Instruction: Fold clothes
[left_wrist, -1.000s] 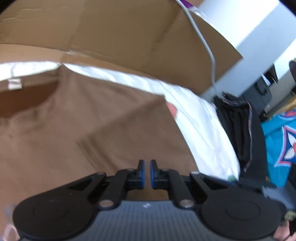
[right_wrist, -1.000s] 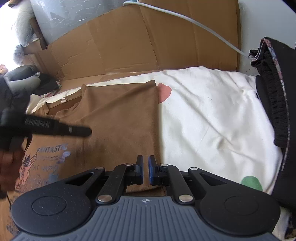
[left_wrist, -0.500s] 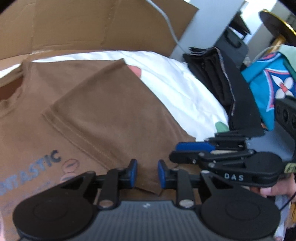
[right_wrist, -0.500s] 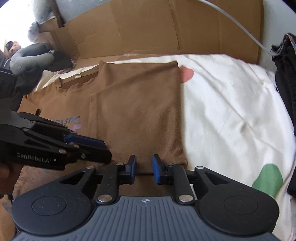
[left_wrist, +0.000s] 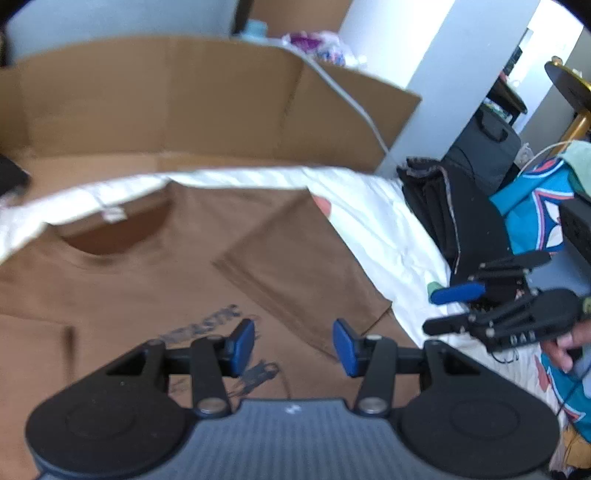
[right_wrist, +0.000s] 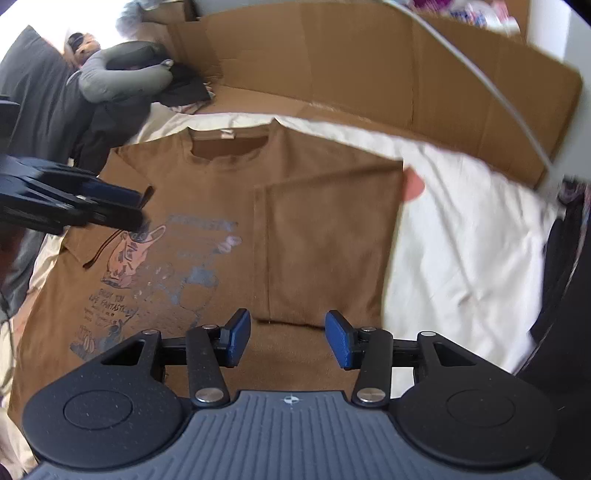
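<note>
A brown T-shirt with a blue-grey print lies flat on a white sheet, collar toward the far cardboard. Its right side and sleeve are folded inward as a flap. In the left wrist view the same shirt fills the left and middle. My left gripper hovers open above the print, holding nothing. My right gripper hovers open over the shirt's lower part, just below the flap's edge, also holding nothing. The right gripper also shows at the right of the left wrist view, over the sheet's edge.
Flattened cardboard stands behind the sheet with a white cable across it. Dark clothes are piled right of the sheet, a teal garment beyond. Grey and dark clothes lie at the far left.
Both grippers have opened from shut and pulled back and up from the shirt. The folded flap stays lying on the shirt.
</note>
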